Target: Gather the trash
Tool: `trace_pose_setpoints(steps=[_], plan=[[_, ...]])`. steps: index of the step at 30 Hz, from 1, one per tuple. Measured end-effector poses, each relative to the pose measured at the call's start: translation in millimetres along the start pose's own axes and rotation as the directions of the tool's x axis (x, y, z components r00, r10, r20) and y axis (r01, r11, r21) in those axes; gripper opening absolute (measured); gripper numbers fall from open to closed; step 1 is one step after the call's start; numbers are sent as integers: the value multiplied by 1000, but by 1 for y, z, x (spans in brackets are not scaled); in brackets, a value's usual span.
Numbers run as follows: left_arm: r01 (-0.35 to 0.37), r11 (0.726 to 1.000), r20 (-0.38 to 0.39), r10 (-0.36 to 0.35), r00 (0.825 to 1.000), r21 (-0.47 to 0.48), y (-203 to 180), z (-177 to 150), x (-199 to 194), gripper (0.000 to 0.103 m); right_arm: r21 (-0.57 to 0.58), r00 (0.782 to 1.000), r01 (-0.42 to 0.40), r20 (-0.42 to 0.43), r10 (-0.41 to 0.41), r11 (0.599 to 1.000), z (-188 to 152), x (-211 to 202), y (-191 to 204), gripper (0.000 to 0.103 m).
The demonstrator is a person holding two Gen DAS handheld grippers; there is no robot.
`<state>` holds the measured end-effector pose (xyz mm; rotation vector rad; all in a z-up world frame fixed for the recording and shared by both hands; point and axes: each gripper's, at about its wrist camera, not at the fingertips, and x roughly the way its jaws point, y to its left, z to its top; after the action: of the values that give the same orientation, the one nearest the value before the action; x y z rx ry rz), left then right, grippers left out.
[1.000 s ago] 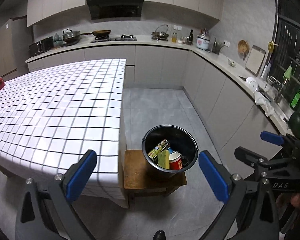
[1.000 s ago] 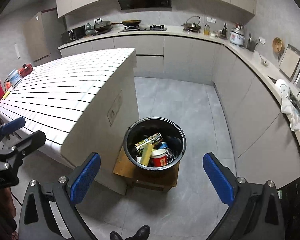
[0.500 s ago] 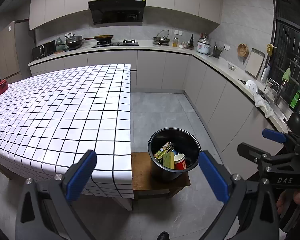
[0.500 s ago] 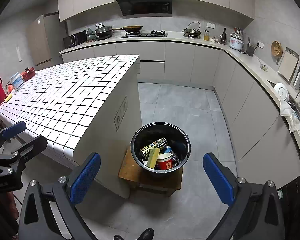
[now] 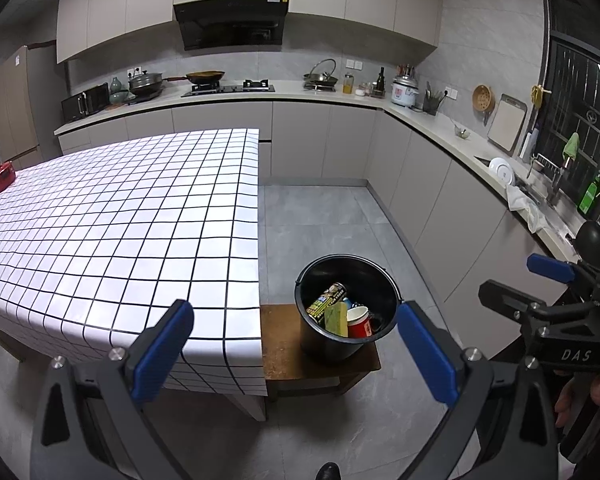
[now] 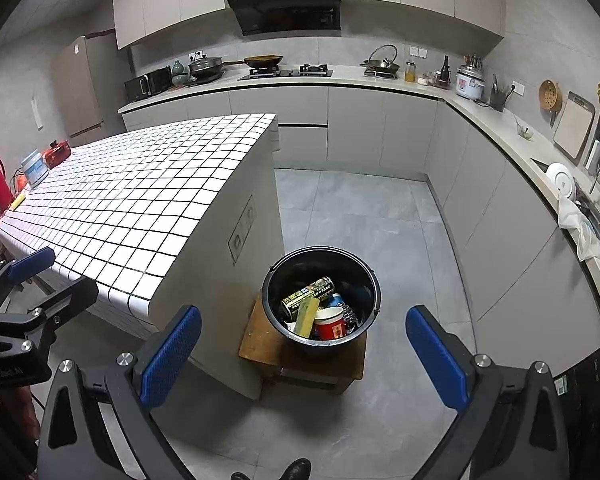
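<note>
Left tongs [image 5: 292, 350]: spread wide apart, nothing between them, held high above the floor and looking down toward the bucket.
Right tongs [image 6: 302, 354]: likewise wide apart and empty, hovering over the same spot.
Trash place: inside the black bucket [image 6: 274, 280], which stands on a low wooden stool [image 6: 256, 340] on the floor, just beside the end of the tiled surface [image 5: 112, 220].
Trash look: a printed can [image 6: 308, 292] lies on its side; a yellow-green sponge [image 6: 307, 316] leans against it; a red paper cup [image 6: 330, 322] with a white rim sits upright-ish at the front; something blue and something crinkled lie behind, too small to name.
Progress: judging by the bare tiled surface, the collecting looks finished or nearly so.
Risk, tipping: the bucket sits toward one side of the small stool; a push from either tongs on its rim could slide it off the edge.
Risk, collision: both tongs crowd the same space, and the right tongs show at the edge of the left view, so a quick move could knock them together.
Risk, feet: a shoe [image 6: 296, 470] shows just below the stool; a careless step could jolt it.
Risk, missed items: red things [image 6: 56, 150] and a small tub stay at the far end of the surface; whether they count as trash cannot be told.
</note>
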<state>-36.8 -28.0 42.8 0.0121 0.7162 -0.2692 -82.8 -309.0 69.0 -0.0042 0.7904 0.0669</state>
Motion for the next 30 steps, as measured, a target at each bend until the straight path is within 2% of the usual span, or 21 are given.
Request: trace_pose_setpoints(steps=[30], plan=[[-7,1000,24,7,1000,8,-11,0,-8,102,-6,1000,2,20,-2,1000,-3,-12,-6,103]])
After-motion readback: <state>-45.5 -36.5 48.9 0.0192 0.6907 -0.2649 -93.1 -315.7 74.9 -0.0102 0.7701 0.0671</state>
